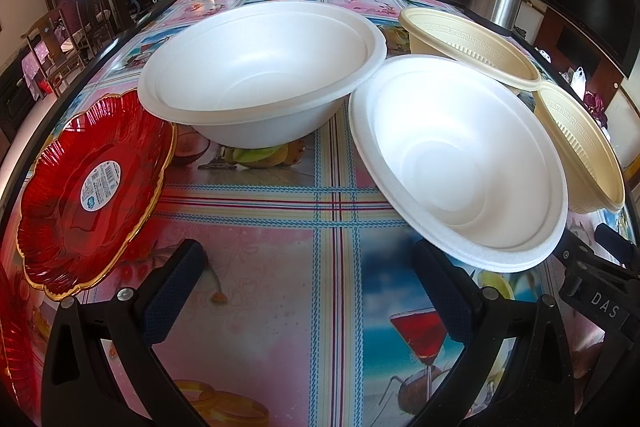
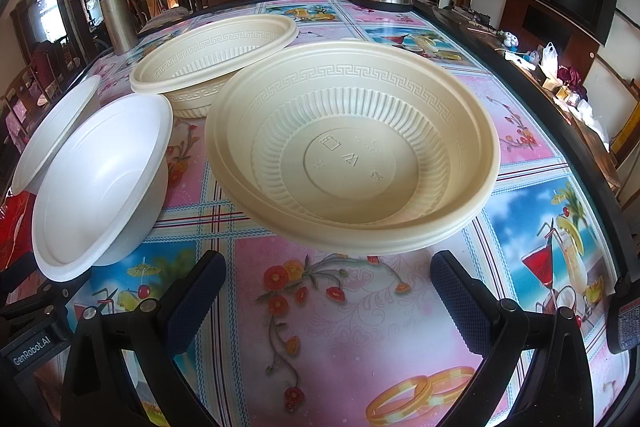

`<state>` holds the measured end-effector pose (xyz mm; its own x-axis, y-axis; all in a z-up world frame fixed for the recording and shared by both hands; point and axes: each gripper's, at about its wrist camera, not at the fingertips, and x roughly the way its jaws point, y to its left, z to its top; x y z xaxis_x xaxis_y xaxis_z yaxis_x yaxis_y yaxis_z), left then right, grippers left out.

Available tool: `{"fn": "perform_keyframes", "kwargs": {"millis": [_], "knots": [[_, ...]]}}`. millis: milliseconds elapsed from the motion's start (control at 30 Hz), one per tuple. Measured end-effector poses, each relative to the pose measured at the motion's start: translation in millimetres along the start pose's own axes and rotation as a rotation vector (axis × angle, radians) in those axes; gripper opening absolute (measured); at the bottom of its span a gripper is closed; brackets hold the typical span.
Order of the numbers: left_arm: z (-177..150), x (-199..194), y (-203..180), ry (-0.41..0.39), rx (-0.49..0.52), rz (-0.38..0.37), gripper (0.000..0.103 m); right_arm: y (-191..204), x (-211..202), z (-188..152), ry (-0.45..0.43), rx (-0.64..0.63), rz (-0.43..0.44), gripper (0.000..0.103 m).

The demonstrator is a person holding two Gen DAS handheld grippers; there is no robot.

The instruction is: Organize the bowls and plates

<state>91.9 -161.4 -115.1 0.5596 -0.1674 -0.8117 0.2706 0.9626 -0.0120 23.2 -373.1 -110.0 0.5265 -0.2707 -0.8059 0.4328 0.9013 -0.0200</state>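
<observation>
Both grippers, left (image 1: 304,291) and right (image 2: 328,301), hover wide open and empty above the table (image 2: 360,327), so sorting looks barely begun: next, probably, nest the near cream bowl (image 2: 352,147) into the far one (image 2: 212,59), likewise the white bowls (image 1: 456,163).

"DAS" marks my right gripper's body (image 1: 600,291); "GenRobot.AI" marks my left gripper's body (image 2: 32,343); the red plate's sticker (image 1: 101,187) is illegible.
</observation>
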Motion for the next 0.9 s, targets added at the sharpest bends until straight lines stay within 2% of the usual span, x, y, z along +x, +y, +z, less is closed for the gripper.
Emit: {"fn": "perform_keyframes", "kwargs": {"millis": [200,900], "knots": [[-1.5,-2.7,-1.0,0.001,0.011,-0.007,0.103,2.1,-2.1,-2.1,0.000,0.029,-0.022,0.103],[-4.1,-5.8,2.5,0.017,0.037,-0.024,0.103,1.4,-8.5,-5.1,0.006,0.025,-0.008,0.103]]}}
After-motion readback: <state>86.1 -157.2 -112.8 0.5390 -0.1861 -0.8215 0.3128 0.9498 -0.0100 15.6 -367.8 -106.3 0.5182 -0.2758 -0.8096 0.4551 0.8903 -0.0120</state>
